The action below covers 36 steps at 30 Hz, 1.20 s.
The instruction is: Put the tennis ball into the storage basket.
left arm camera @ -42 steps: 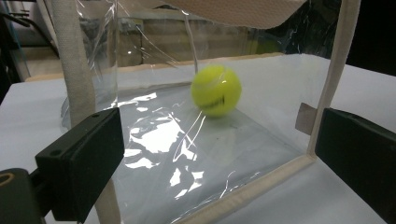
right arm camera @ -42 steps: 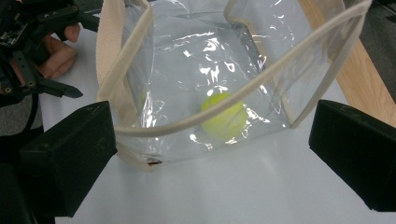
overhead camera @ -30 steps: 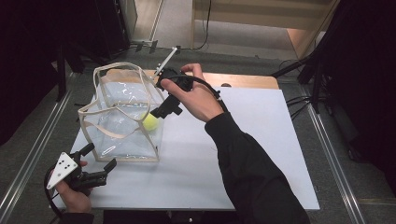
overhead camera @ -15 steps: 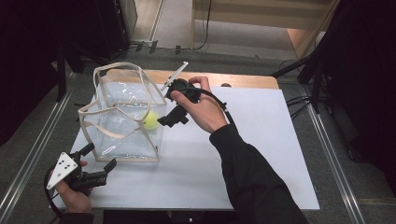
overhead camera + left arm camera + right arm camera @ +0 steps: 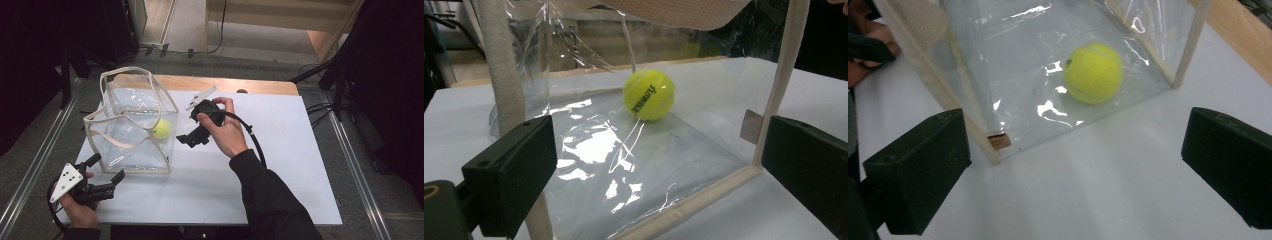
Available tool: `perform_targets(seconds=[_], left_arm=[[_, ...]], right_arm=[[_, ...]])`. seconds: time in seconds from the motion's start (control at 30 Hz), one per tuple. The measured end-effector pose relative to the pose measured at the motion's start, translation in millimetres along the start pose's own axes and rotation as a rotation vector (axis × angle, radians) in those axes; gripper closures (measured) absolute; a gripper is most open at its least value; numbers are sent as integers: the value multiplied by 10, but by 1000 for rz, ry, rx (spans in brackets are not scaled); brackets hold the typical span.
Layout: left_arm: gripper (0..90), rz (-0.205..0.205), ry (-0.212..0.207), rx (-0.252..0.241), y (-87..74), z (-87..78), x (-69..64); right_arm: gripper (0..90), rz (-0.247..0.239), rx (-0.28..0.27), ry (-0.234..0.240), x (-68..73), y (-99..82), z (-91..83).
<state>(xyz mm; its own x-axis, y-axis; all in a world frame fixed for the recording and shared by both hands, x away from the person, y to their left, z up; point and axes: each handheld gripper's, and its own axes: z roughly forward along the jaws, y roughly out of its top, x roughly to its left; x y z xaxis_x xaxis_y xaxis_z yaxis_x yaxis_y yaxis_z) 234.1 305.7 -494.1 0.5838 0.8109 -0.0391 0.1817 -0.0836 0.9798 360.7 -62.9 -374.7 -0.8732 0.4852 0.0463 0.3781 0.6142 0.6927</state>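
The tennis ball (image 5: 649, 94) lies on the bottom of the clear bag (image 5: 131, 125), in front of both grippers. Its black lettering is blurred and I cannot read it. The bag's top is cut off in the gripper views. The left gripper (image 5: 105, 176) is wide apart, holding nothing, just before the bag's near corner. The right gripper (image 5: 189, 140) is also wide and empty, beside the bag's wall.

High view looks down over table (image 5: 280, 150); both gripper views sit low, close, sharing bag (image 5: 594, 150) w/ ball (image 5: 1093, 72).
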Motion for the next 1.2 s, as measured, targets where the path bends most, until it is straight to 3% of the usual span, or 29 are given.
perform_targets(seconds=[0.3, 0.8, 1.2], left_arm=[[13, -1, 1, 2, 0, -1, 0], [13, -1, 3, -1, -2, 5, -10], [13, 4, 3, 2, -1, 5, -13]], right_arm=[[0, 36, -53, -41, -1, -354, 44], [0, 114, -155, -67, -81, -963, 54], [0, 171, -196, -118, -92, -1420, -13]])
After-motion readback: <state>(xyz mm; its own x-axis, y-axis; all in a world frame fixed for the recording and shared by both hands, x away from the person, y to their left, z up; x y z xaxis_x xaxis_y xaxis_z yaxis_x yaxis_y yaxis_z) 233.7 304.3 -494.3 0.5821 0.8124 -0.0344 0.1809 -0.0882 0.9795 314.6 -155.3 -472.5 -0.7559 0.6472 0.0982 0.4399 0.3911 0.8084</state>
